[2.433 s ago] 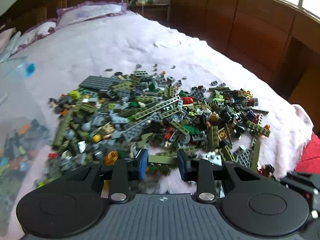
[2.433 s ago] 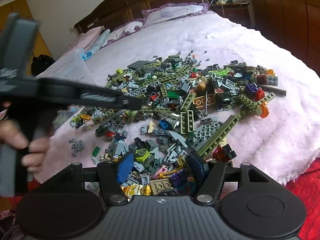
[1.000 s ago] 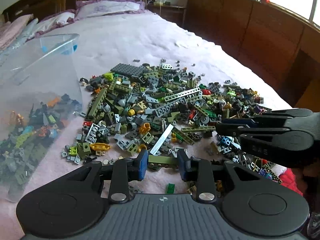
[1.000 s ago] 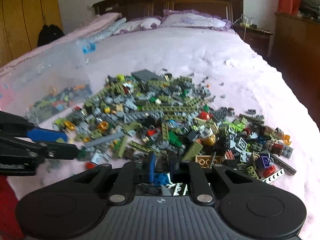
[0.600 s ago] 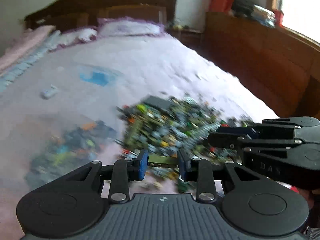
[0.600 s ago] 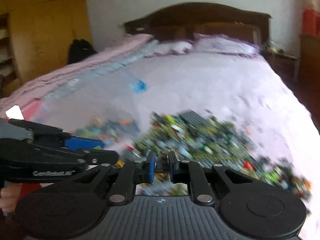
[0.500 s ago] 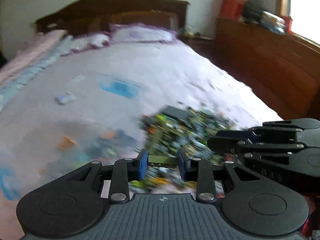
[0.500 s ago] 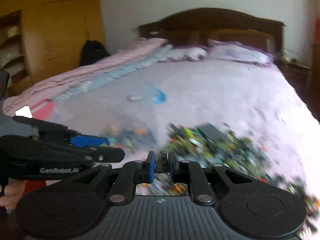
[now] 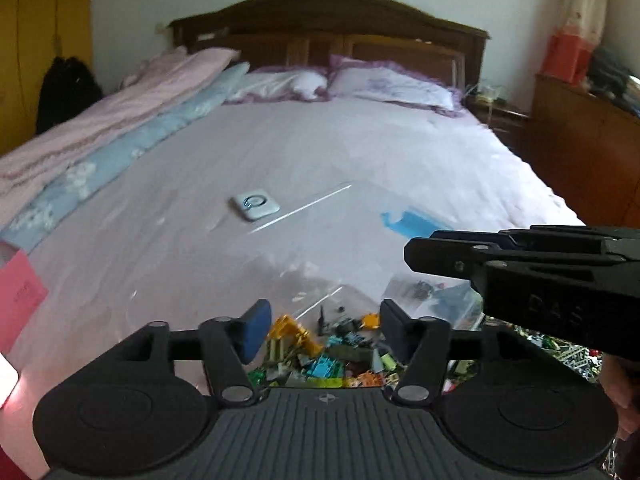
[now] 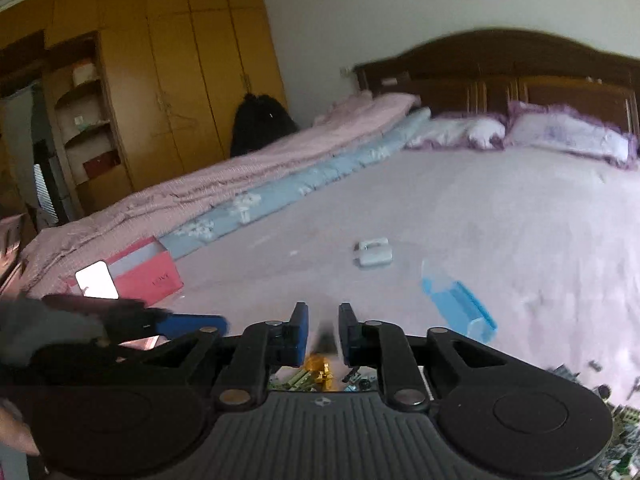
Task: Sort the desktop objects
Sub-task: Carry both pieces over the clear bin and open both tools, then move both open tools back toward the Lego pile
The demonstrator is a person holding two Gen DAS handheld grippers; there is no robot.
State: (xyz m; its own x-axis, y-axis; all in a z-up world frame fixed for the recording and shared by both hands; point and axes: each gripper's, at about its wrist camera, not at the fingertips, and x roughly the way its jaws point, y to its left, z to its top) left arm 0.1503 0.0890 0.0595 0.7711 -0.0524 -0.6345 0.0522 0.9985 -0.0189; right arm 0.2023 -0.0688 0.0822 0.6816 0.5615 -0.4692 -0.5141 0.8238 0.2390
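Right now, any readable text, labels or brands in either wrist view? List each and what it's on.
"DAS": raised letters on the side of the right gripper, seen in the left wrist view.
Pink box: short dark print on its side, too blurred to read.
Nothing else is legible in either view.

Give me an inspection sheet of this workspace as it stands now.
Surface: bed with a pale sheet.
Job's things: clear bin holding mixed bricks, below both grippers; more bricks loose on the sheet at lower right.
Clutter: small white device; blue bin handle; pink box.
Grippers: left gripper open, nothing between the fingers; right gripper nearly shut, a blurred dark piece in the gap, grip not certain.
Cables: nothing seen.
Surroundings: pillows, wooden headboard, folded quilts, yellow wardrobe.
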